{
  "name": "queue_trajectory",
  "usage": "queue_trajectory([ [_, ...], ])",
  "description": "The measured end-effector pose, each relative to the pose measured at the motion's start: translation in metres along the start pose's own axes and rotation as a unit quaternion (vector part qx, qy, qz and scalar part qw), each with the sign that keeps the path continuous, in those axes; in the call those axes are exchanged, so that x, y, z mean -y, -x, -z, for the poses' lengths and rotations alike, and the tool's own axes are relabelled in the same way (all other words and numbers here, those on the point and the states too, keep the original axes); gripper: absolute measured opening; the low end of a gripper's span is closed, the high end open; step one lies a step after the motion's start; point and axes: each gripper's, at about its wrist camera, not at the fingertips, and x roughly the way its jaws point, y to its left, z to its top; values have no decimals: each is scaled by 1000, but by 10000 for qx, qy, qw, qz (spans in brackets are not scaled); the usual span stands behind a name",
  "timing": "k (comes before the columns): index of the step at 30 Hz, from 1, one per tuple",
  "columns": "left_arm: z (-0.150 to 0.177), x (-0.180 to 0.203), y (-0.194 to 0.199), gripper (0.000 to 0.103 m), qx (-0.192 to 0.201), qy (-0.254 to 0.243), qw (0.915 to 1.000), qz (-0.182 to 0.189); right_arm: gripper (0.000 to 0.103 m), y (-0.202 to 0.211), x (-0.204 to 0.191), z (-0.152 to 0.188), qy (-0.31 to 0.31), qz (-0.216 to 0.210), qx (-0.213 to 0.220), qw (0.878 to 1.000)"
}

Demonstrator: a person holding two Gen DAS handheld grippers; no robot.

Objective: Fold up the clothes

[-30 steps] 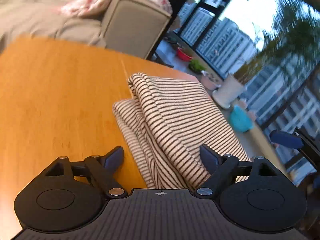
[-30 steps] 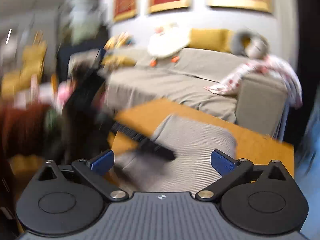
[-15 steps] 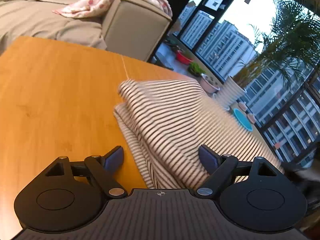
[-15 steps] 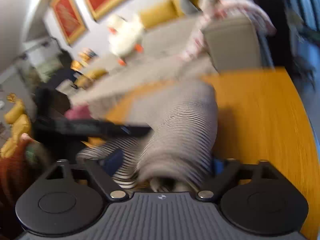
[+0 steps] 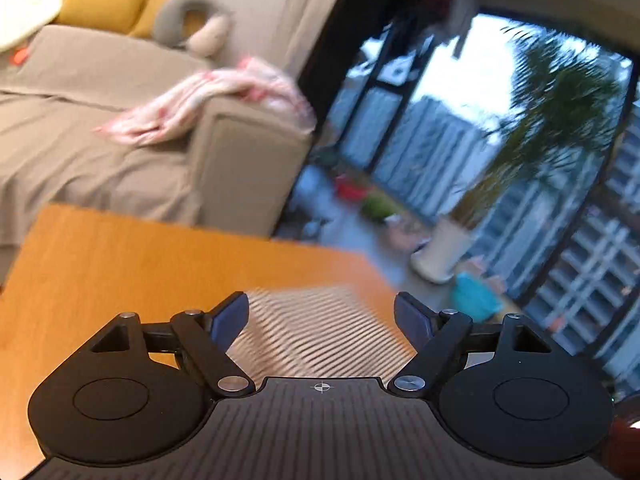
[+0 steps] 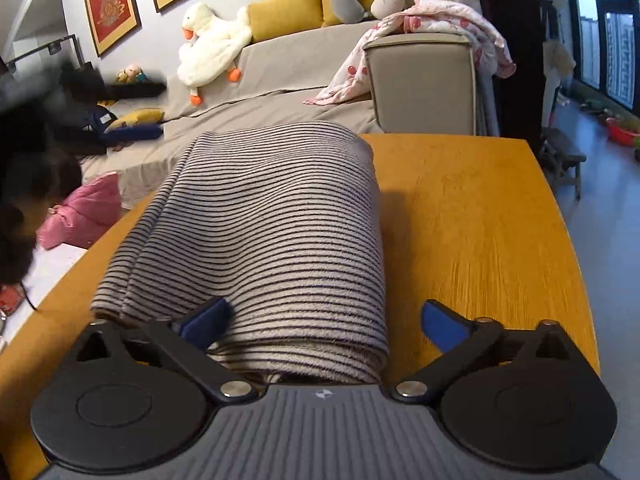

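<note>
Striped cloth, folded into a thick bundle [image 6: 264, 240], lay on the orange wooden table [image 6: 480, 220] and filled the centre of the right wrist frame. The right gripper [image 6: 324, 320] was spread wide at the lower edge; its left blue fingertip [image 6: 204, 318] lay against the near end of the bundle, and the other tip stood over bare wood. In the left wrist frame the left gripper [image 5: 322, 316] was also spread apart, gripping nothing, with the blurred striped cloth [image 5: 316, 332] low between its tips. A beige sofa [image 5: 100, 128] with a pink blanket [image 5: 208, 96] filled the upper left.
</note>
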Motion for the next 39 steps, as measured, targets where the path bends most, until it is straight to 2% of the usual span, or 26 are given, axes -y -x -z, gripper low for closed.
queue_trajectory([
  [2, 0, 4, -18, 84, -246, -28, 9992, 319, 103, 4, 0, 3, -44, -10, 0, 10000],
  [4, 9, -2, -44, 80, -656, 15, 9975, 251, 103, 11, 7, 8, -263, -145, -117, 9995],
  [5, 15, -10, -57, 79, -874, 117, 9961, 100, 103, 13, 10, 7, -376, -219, -181, 9989],
  [7, 25, -21, -71, 77, -1027, 232, 9944, -36, 103, 15, 17, 1, -609, -382, -319, 9969],
  [9, 25, -21, -70, 77, -1020, 192, 9946, -44, 103, 19, 20, -6, -749, -490, -377, 9953],
  [13, 26, -21, -70, 77, -1007, 113, 9948, -61, 103, 44, -18, -21, 384, -474, 532, 9967],
  [14, 26, -21, -70, 77, -1004, 93, 9949, -65, 103, 43, -31, -21, 735, -446, 601, 9945],
  [16, 26, -20, -69, 78, -994, 81, 9950, -67, 103, 31, -56, -14, 1365, -260, 464, 9892],
  [18, 27, -20, -67, 78, -987, 84, 9951, -68, 103, 11, -76, 5, 1831, 263, 253, 9824],
  [19, 28, -20, -67, 78, -986, 81, 9951, -71, 103, 5, -83, 10, 1931, 420, 219, 9800],
  [22, 29, -23, -66, 78, -984, 70, 9951, -78, 103, 4, -90, 16, 1801, 543, 351, 9815],
  [25, 31, -24, -67, 79, -963, 57, 9953, -53, 103, 6, -88, 10, 1791, 378, 243, 9828],
  [28, 31, -24, -66, 80, -958, 26, 9954, -55, 103, 24, -62, -10, 1448, -444, 71, 9884],
  [30, 32, -25, -65, 80, -960, 11, 9954, -58, 103, 36, -33, -30, 810, -986, 52, 9918],
  [32, 32, -27, -65, 80, -946, 34, 9955, -32, 103, 42, 2, -51, 13, -1218, 82, 9925],
  [34, 33, -27, -66, 81, -923, 49, 9957, -11, 102, 30, 36, -73, -653, -1150, 66, 9912],
  [36, 34, -25, -67, 84, -910, -7, 9959, -9, 91, 8, 56, -90, -924, -923, -9, 9914],
  [37, 35, -24, -67, 84, -903, -35, 9959, -9, 81, -8, 63, -98, -1014, -844, -109, 9912],
  [39, 35, -22, -67, 84, -918, -124, 9957, -44, 74, -45, 78, -104, -1350, -877, -455, 9859],
])
